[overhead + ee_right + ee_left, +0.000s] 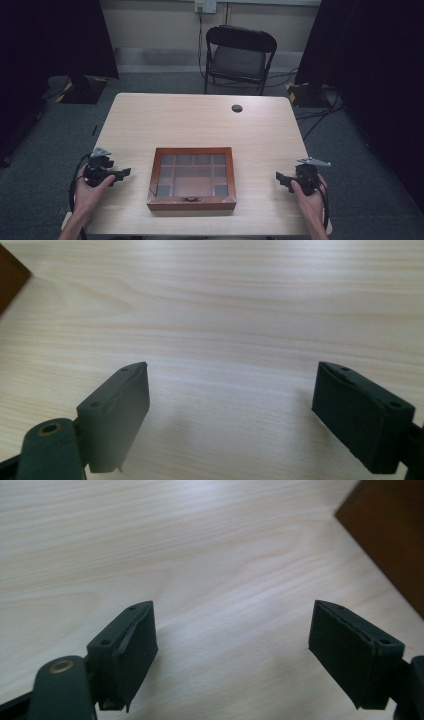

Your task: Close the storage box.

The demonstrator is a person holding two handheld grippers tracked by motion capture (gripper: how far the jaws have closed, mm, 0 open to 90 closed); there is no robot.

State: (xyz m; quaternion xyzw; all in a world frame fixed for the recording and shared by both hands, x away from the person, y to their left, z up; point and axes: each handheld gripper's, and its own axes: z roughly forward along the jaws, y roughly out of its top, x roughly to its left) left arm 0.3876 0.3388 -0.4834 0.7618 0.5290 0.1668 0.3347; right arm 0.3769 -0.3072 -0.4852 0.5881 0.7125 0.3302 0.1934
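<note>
A brown wooden box (192,178) with a glass lid over several compartments lies shut at the front middle of the table, a small clasp on its near side. My left gripper (122,173) rests to the left of the box, held by a hand, jaws wide apart and empty (232,645). A dark corner of the box (390,535) shows at the upper right of the left gripper view. My right gripper (281,180) rests to the right of the box, also open and empty (231,407). A sliver of the box (9,277) sits at the upper left there.
The light wooden table (200,125) has a round cable hole (237,108) near its far edge. A black folding chair (239,57) stands behind the table. Dark curtains and stand bases flank both sides, with cables on the floor.
</note>
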